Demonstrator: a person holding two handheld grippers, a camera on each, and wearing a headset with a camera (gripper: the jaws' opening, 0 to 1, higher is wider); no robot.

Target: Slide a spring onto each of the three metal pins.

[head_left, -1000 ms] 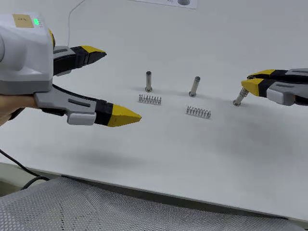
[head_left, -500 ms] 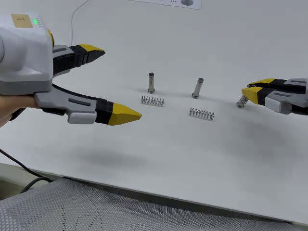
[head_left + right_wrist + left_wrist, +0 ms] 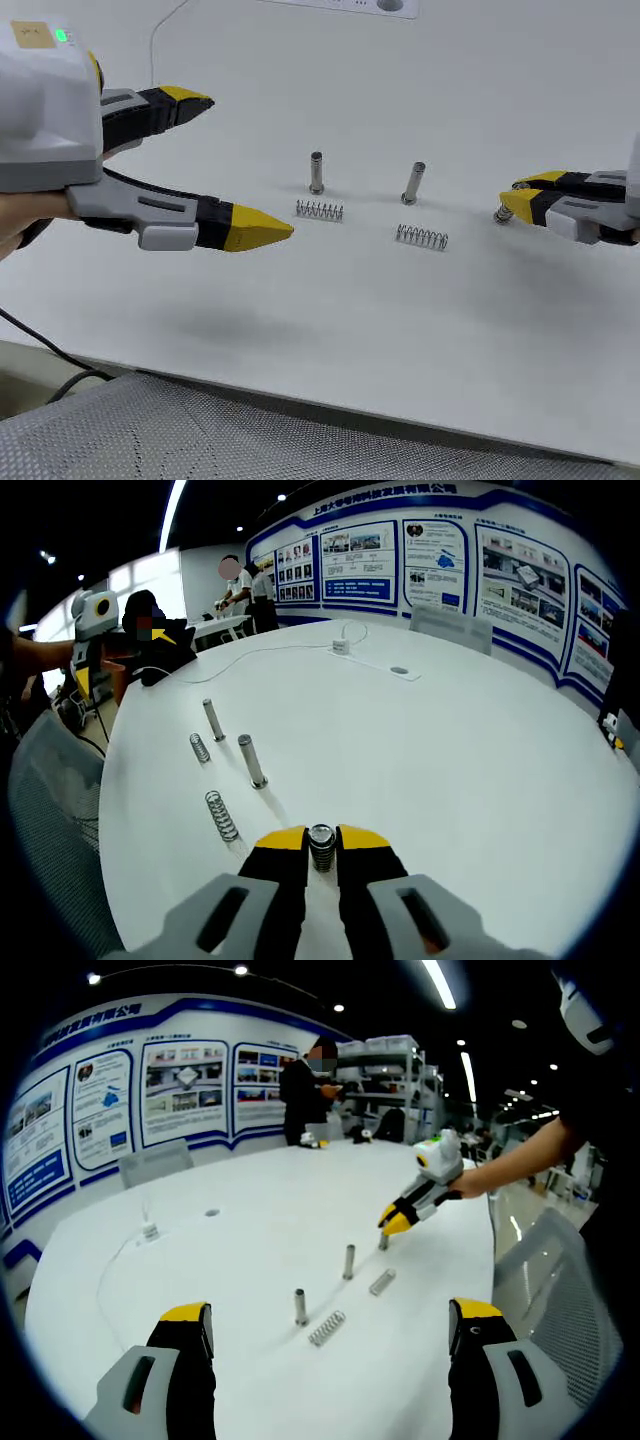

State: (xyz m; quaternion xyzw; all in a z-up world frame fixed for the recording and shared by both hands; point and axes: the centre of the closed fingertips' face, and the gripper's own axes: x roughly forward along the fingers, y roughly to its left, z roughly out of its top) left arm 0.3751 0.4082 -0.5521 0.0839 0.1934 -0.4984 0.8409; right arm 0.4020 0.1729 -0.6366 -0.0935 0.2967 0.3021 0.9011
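At 3 o'clock the right tongs have dropped lower over the third pin, pinching its spring: one nearly seated. Two loose springs wait on the table; left tongs spread wide at 9.

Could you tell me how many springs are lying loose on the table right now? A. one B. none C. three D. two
D: the left spring lies by the left pin and the middle spring by the middle pin; the right gripper is shut on the third pin, which wears coils.
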